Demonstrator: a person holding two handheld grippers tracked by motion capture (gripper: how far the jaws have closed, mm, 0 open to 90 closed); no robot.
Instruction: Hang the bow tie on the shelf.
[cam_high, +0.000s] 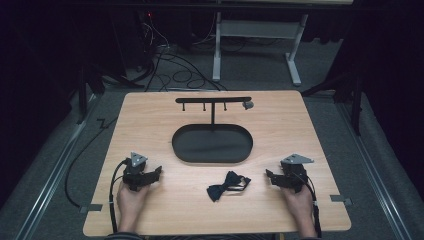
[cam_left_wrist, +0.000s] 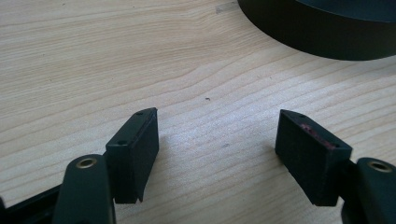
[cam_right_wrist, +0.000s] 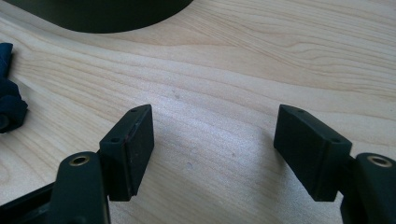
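Black bow tie (cam_high: 227, 185) between grippers

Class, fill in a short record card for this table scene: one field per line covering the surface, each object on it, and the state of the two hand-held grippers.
surface: wooden table
stand: black T-bar stand with an oval tray base, at the table's middle, far side
small item: bow tie, dark, lying flat on the table in front of the tray, not held
left gripper: open, low over bare wood, holding nothing
right gripper: open, low over bare wood, holding nothing, bow tie to its left
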